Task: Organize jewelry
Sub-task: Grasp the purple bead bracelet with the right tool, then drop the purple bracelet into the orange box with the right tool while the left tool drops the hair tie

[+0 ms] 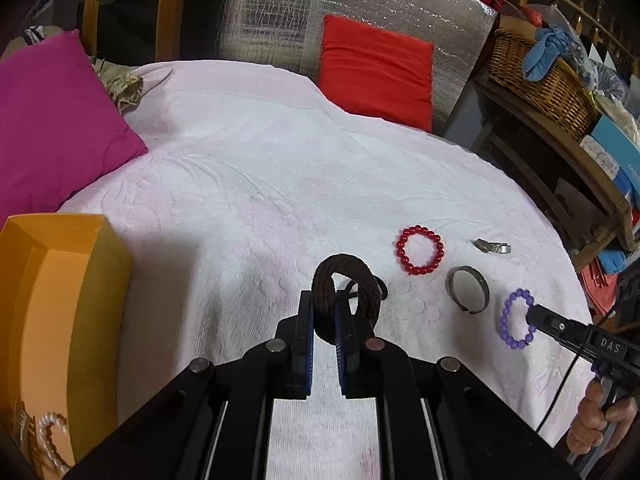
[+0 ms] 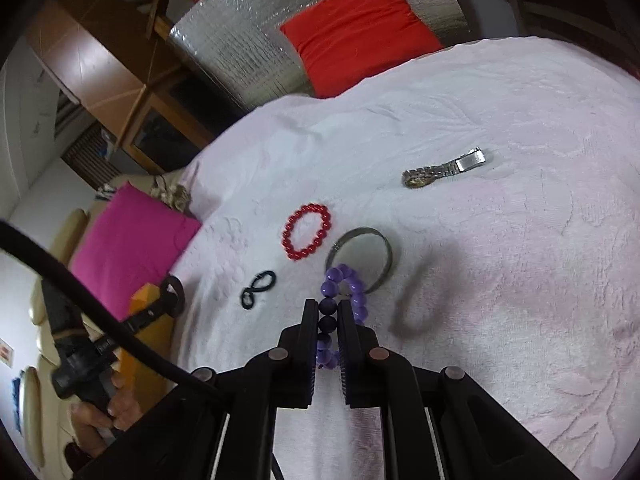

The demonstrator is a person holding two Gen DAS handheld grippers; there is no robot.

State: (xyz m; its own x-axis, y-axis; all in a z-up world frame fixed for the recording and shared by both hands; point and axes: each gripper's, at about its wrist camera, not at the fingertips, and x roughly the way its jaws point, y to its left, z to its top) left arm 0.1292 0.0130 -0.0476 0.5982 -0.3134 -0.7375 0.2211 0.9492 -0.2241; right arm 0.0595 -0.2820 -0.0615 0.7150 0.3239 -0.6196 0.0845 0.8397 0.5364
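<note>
My left gripper [image 1: 325,307] is shut on a thick brown hair tie [image 1: 345,286], held above the white towel; in the right wrist view it [image 2: 173,294] hangs near the orange box. My right gripper [image 2: 328,314] is shut on a purple bead bracelet [image 2: 345,292], which also shows in the left wrist view [image 1: 516,318]. On the towel lie a red bead bracelet [image 1: 420,249] [image 2: 307,232], a metal bangle [image 1: 467,289] [image 2: 360,258], a watch [image 1: 493,246] [image 2: 444,170] and a thin black elastic [image 2: 258,289]. The orange box [image 1: 60,320] at left holds a pearl strand [image 1: 50,440].
A magenta cushion [image 1: 52,120] lies at the far left and a red cushion [image 1: 376,70] at the back against silver foil. A wooden shelf with a wicker basket [image 1: 540,76] stands at the right past the towel's edge.
</note>
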